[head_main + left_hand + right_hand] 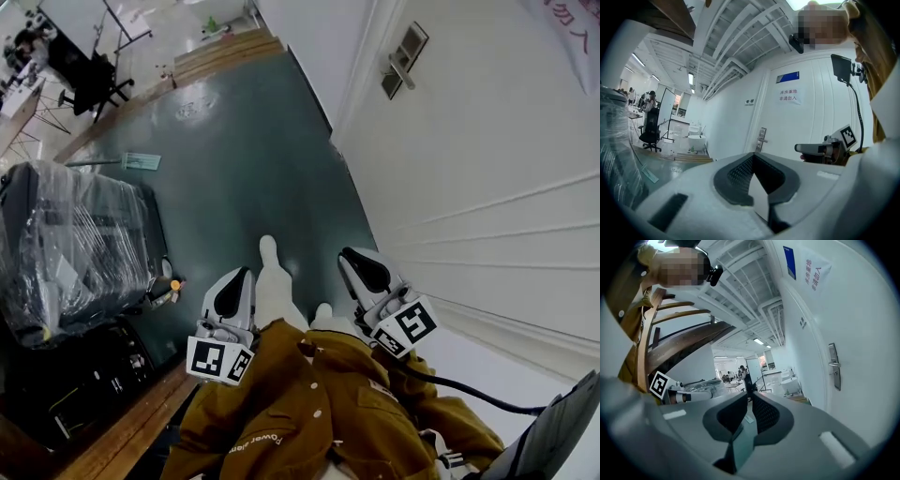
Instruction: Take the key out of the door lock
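The door lock [403, 58] sits on the white door [487, 178], far ahead on my right. It shows as a dark plate with a lever handle, and from here I cannot make out the key in it. Both grippers are well apart from the lock, held low and near, just in front of my brown jacket [319, 403]. My right gripper [749, 395], the one closer to the door, has its fingers parted by a narrow gap with nothing between them. My left gripper [752, 157] has its fingers closed together at the tips and holds nothing. The dark green floor [253, 159] stretches between me and the lock. On my left stands a black bundle [75, 234] wrapped in clear plastic film, and far off to the left is a black office chair [94, 80].
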Demonstrator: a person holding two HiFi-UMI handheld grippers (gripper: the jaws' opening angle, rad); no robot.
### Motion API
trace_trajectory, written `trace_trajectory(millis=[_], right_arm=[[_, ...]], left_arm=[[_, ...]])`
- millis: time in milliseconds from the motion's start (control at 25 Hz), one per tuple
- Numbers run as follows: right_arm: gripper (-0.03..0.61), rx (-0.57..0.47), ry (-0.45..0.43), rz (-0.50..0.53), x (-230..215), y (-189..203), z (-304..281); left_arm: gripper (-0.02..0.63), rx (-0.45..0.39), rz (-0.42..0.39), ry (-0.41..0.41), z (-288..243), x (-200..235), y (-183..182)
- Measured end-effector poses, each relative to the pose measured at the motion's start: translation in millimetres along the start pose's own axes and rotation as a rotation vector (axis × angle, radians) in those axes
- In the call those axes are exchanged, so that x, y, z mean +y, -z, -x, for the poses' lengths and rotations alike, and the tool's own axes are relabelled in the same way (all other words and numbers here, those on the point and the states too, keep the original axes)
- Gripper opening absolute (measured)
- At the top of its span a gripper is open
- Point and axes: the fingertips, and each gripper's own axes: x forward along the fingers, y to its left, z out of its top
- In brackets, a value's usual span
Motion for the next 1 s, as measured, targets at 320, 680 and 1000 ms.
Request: trace_trajectory(millis=[320,680,1000], right_arm=[[0.034,-0.048,0.105,0.001,-100.0,-62.7,-157.5],[0.059,-0.106,0.223,-0.087,-225.1,-105.4,-213.4],[0.121,-0.087,0.405,-0.046,-364.4,-132.6,-191.4]], left_arm=[[-0.003,0.014,-0.026,0.139,-148.4,107.5,-66.0],[-0.003,0.048,-0.024,0.248,-290.3,134.0,-104.2],[-0.003,0.074,0.011,0.301,-398.0,95.4,-107.5]])
